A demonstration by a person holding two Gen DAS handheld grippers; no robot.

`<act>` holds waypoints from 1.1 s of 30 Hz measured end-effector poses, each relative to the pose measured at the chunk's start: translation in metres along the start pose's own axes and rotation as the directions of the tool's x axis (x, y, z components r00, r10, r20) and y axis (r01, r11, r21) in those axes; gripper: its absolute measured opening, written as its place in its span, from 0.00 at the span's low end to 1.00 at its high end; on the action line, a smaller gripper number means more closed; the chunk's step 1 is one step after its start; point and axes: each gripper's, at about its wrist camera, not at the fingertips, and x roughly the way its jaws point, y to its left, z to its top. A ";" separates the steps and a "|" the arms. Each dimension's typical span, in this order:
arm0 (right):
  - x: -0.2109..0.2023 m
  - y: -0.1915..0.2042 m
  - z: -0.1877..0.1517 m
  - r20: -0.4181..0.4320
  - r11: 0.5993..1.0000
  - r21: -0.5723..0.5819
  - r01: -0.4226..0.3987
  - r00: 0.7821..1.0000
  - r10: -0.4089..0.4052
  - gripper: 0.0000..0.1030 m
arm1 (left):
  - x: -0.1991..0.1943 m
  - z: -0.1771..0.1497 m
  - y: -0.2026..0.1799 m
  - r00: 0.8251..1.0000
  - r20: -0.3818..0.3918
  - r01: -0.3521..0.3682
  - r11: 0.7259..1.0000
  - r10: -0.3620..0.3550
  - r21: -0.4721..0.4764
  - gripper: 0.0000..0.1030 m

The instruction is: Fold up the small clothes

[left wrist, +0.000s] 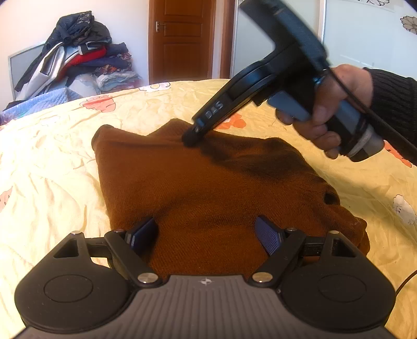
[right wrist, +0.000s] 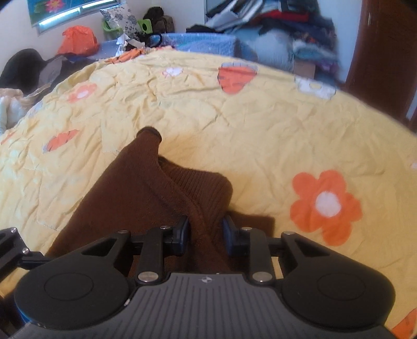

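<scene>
A small brown knitted sweater (left wrist: 198,182) lies partly folded on the yellow flowered bedspread (left wrist: 52,161). My left gripper (left wrist: 206,234) is open, its blue-padded fingers spread over the sweater's near edge, holding nothing. My right gripper (left wrist: 191,135) reaches in from the upper right and pinches the sweater's far edge. In the right wrist view the right gripper (right wrist: 206,229) is shut on a raised ribbed fold of the sweater (right wrist: 166,193), with a sleeve cuff (right wrist: 149,133) stretching away on the bed.
A pile of clothes (left wrist: 78,52) is stacked beyond the bed's far left corner, next to a brown wooden door (left wrist: 182,39). In the right wrist view, an orange bag (right wrist: 78,39) and more clothes (right wrist: 273,23) lie beyond the bedspread (right wrist: 260,125).
</scene>
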 end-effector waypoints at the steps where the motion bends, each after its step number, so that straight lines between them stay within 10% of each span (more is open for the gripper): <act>1: -0.006 0.001 0.000 0.019 1.000 -0.014 0.008 1.000 -0.008 0.34 | 0.000 -0.001 0.000 1.000 0.001 0.000 1.000 0.000 0.000 0.81; 6: -0.003 0.000 -0.004 -0.024 0.999 -0.027 -0.020 1.000 0.020 0.40 | 0.000 -0.001 0.000 1.000 0.002 -0.002 1.000 0.002 -0.001 0.82; 13: -0.012 -0.006 -0.006 -0.006 0.996 0.023 -0.086 0.996 0.087 0.14 | -0.016 0.007 0.014 0.999 0.025 0.022 0.997 -0.021 -0.070 0.83; 21: -0.020 -0.034 -0.026 0.041 0.978 0.180 -0.107 0.994 0.101 0.18 | -0.012 0.013 0.028 1.000 0.014 0.015 0.997 -0.014 -0.069 0.83; 23: -0.031 -0.041 -0.024 0.102 0.967 0.229 -0.116 0.990 0.095 0.42 | -0.014 0.025 0.041 0.999 0.048 -0.016 0.995 0.021 -0.096 0.83; 27: -0.034 -0.043 -0.019 0.118 0.968 0.232 -0.095 0.991 0.069 0.41 | 0.021 0.060 0.078 0.989 -0.010 -0.144 0.971 0.145 -0.190 0.82; 33: 0.009 -0.022 -0.025 0.019 0.992 0.126 0.023 0.999 -0.026 0.28 | 0.097 0.077 0.074 0.961 -0.128 -0.256 0.962 0.244 -0.092 0.84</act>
